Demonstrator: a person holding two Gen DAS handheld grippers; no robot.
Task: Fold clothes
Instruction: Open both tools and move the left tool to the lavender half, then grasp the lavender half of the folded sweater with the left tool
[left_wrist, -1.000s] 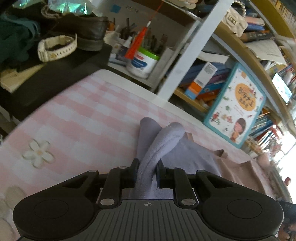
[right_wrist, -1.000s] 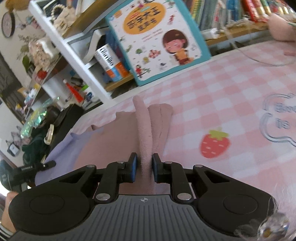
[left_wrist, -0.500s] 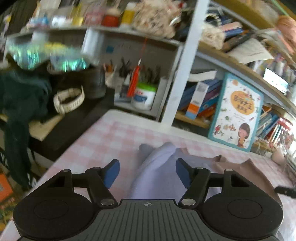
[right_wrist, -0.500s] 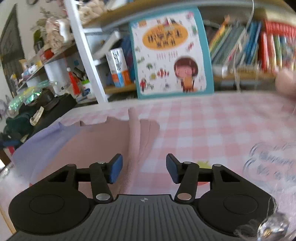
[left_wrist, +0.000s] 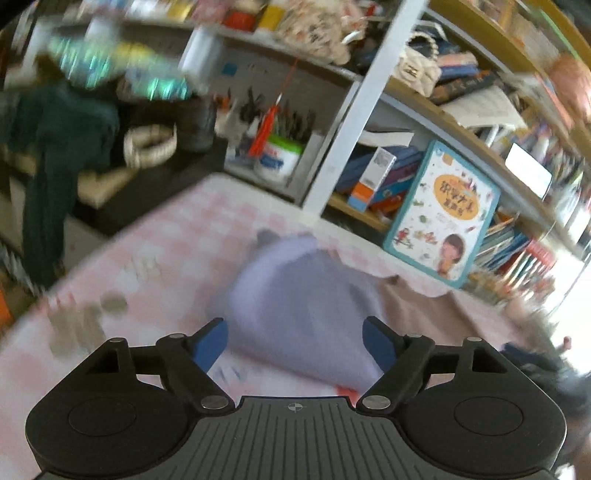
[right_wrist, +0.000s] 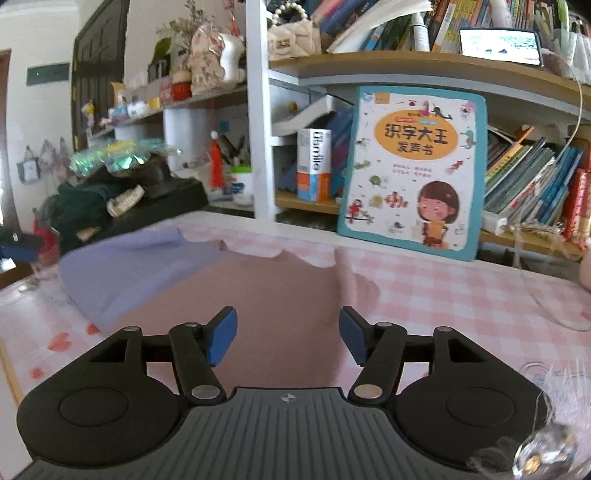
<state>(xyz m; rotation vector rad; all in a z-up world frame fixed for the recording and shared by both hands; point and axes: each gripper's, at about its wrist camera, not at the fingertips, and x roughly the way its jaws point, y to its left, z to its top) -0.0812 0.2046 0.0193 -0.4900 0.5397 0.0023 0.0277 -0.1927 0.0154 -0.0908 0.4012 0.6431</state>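
A garment lies on the pink checked tablecloth (right_wrist: 424, 295). Its left part is lavender (left_wrist: 303, 295) and its right part is dusty pink (right_wrist: 273, 306); the lavender part also shows in the right wrist view (right_wrist: 140, 266). My left gripper (left_wrist: 295, 341) is open and empty, just above the near edge of the lavender cloth. My right gripper (right_wrist: 288, 334) is open and empty above the pink cloth. The left wrist view is blurred by motion.
A children's picture book (right_wrist: 413, 173) leans on the bookshelf behind the table, also in the left wrist view (left_wrist: 443, 214). A white shelf post (right_wrist: 258, 110) stands at the table's back edge. A dark side table with clutter (right_wrist: 147, 199) is at the left. A white cable (right_wrist: 554, 314) lies at the right.
Both grippers let go of the garment folds they pinched, opened wide, and pulled back and up. The cloth now lies flat on the table.
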